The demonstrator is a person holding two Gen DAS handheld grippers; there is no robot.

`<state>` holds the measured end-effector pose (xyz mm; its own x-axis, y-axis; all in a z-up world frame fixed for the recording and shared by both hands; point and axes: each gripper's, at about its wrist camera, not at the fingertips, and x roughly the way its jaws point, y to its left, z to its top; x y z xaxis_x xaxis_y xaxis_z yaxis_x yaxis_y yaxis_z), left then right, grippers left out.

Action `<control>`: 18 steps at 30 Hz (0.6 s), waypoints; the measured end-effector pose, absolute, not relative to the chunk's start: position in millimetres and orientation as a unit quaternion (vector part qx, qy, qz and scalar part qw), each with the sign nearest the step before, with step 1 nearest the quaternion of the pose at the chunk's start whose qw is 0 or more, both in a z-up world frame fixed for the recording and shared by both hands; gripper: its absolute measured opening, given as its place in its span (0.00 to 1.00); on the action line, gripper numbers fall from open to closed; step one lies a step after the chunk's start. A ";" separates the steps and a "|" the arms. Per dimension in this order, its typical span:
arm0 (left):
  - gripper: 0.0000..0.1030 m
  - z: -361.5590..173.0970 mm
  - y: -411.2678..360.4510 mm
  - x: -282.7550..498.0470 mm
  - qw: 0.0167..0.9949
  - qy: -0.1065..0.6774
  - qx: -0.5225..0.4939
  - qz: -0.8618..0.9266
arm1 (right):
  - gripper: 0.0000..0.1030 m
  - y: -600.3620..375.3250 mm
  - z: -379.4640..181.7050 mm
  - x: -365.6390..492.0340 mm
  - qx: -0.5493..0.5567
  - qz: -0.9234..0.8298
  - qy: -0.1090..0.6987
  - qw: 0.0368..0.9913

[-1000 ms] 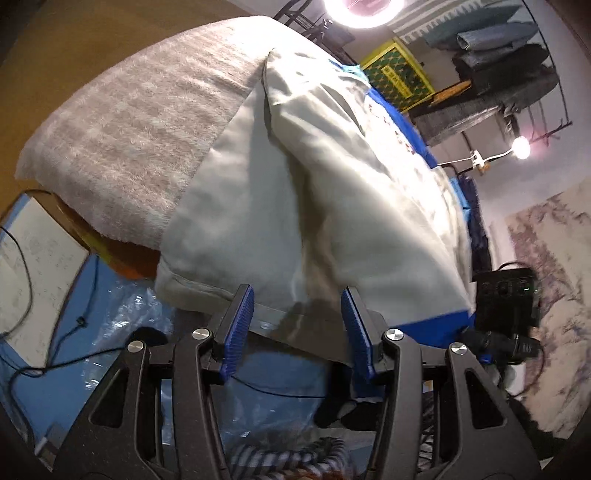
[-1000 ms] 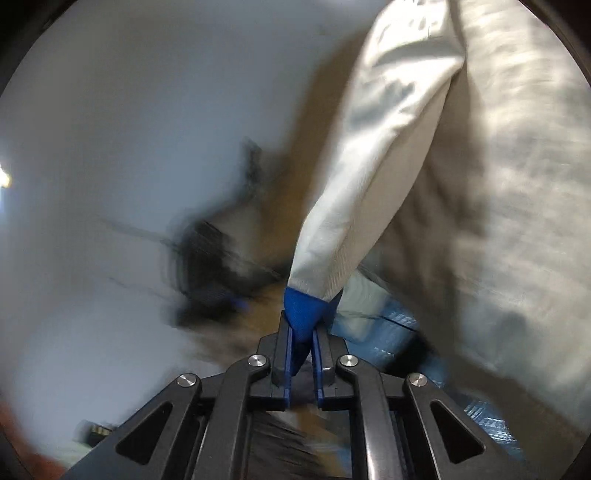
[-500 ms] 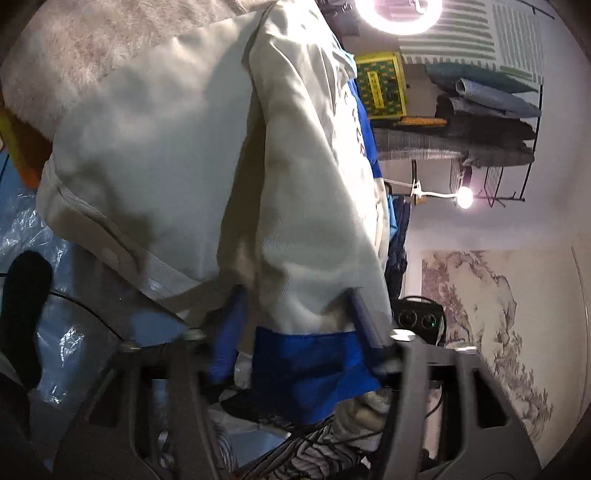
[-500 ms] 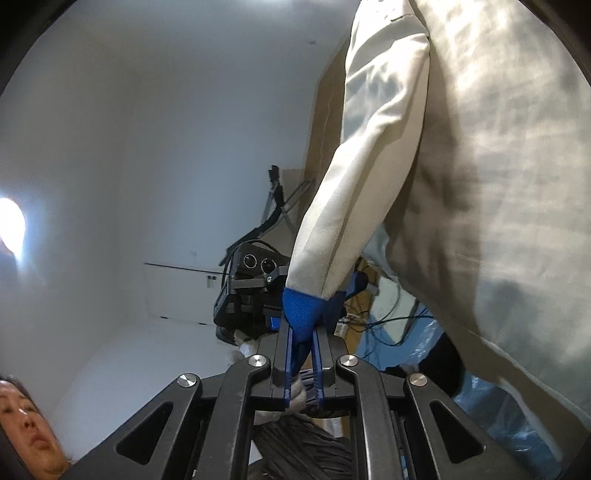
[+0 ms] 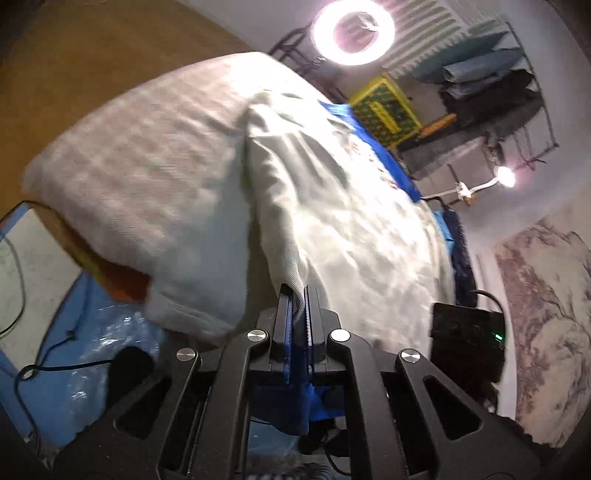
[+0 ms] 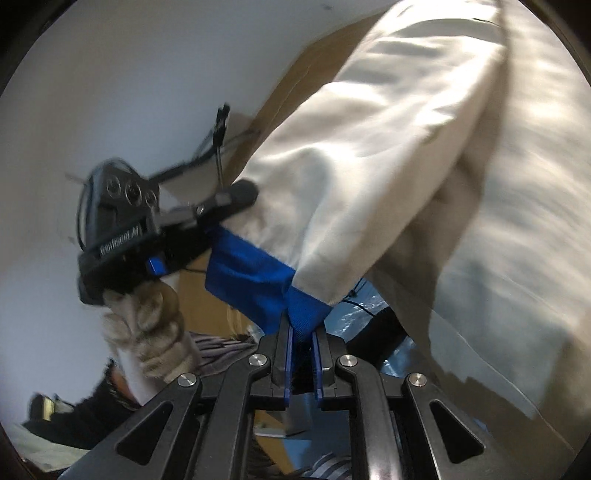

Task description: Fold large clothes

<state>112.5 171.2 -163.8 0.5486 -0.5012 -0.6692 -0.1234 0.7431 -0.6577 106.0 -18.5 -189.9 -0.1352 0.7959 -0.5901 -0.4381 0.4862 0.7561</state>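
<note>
Gripping the cream garment (image 5: 332, 206) at its blue cuff, left hand-held gripper (image 5: 297, 295) has just been closing & now pinches cloth betw. its pads. Right hand-held gripper (image 6: 301, 332) clamps the other blue cuff (image 6: 258, 273). Garment drapes over a grey blanket (image 5: 140, 177) on the worktop, sleeves lifted twd the cameras. White lettering on the left unit's black housing (image 6: 118, 236) is too blurred to read. Red print on the garment chest is illegible. Ring light (image 5: 352, 31) glows above.
</note>
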 end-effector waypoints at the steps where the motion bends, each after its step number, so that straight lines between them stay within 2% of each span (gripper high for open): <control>1: 0.03 -172.0 175.7 115.6 0.811 0.472 -0.333 -0.098 | 0.06 -18.2 -187.0 102.7 0.141 0.483 0.578 0.642; 5: 0.02 -213.1 190.1 120.7 0.787 0.517 -0.334 -0.051 | 0.05 10.3 -193.3 101.8 0.101 0.471 0.593 0.645; 10: 0.02 -238.1 170.4 115.1 0.775 0.549 -0.309 -0.052 | 0.05 18.4 -202.7 88.4 0.051 0.452 0.615 0.644; 13: 0.02 -233.3 156.3 108.5 0.781 0.549 -0.291 -0.070 | 0.05 7.5 -197.7 82.9 0.023 0.443 0.619 0.648; 18: 0.02 -211.5 160.8 99.5 0.803 0.525 -0.278 -0.057 | 0.11 -13.1 -175.0 81.4 0.006 0.441 0.605 0.663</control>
